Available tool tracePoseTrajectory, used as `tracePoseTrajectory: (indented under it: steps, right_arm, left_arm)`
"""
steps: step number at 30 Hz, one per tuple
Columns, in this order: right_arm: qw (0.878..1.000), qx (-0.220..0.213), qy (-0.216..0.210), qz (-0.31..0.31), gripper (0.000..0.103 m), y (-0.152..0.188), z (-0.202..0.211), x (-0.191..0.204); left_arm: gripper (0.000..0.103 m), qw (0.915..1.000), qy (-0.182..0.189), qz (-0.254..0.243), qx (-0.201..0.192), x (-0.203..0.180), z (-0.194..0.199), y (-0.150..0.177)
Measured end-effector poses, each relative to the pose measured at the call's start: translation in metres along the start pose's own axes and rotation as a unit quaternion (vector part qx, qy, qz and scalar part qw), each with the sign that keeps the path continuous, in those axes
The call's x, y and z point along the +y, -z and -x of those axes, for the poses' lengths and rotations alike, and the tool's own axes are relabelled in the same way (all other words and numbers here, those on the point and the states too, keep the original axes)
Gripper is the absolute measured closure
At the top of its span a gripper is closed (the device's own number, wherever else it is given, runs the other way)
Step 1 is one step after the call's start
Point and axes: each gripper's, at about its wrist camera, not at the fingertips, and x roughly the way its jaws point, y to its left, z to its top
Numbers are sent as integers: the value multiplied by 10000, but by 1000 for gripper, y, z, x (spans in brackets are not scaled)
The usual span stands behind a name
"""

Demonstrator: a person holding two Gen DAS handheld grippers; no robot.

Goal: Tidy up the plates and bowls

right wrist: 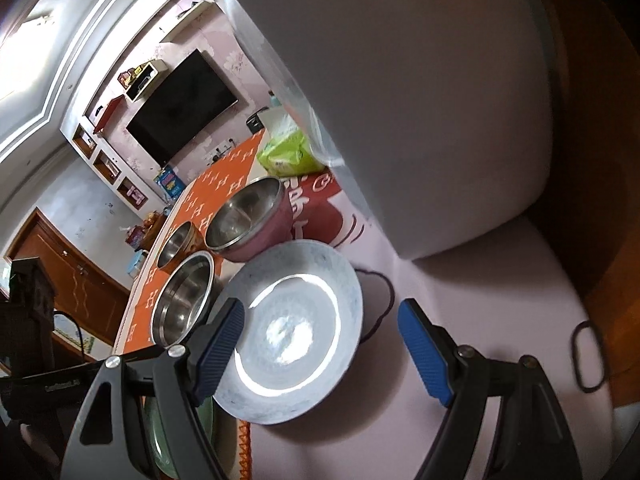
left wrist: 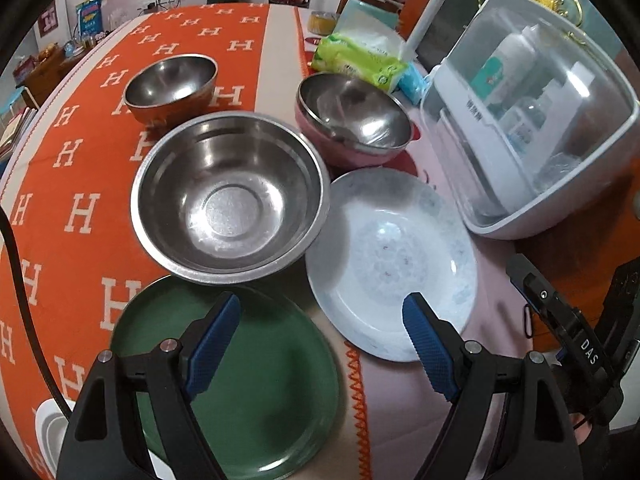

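Observation:
My left gripper is open above the near edge of the table, with nothing between its blue pads. Under its left finger lies a green plate; a white plate lies to the right, under the other finger. Behind them stand a large steel bowl, a small steel bowl and a pink bowl with a steel inside. My right gripper is open and empty over the white plate. The large steel bowl, pink bowl and small bowl line up behind.
A white box with a clear lid holding bottles stands at the right and fills the upper right as the box. A green tissue pack lies behind the pink bowl. An orange cloth covers the left of the table.

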Motion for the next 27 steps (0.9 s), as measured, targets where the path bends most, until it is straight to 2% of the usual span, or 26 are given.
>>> tracePoseTrajectory:
  steps: [6,8,10,13,19,22,27]
  right_arm:
    - [9996,242,-83,-114,23,4,-17,-6]
    - [9994,297,-71,-132,23,4,-22,-9]
    - [9993,347,-63,-157,24,5,-25,-13]
    - [9989,400,-98,-219,28,7,-28,-18]
    - [9982,536,-133,-213,43,8,-36,-21]
    - [9978,605,-169,-194,51,8,-41,-23]
    - [9976,631,-213,-193,55,9,-44,-24]
  left_arm:
    - [30,9996,139,13,241,3,-19,-3]
    - [39,9996,183,31,225,4,-22,-3]
    - [40,9993,236,43,269,3,-27,-4]
    - [56,9990,311,54,317,3,-32,-4]
    - [63,9988,330,113,339,4,-37,-5]
    - [64,9989,287,129,352,4,-41,-6]
    - [65,9987,272,241,358,5,-48,-7]
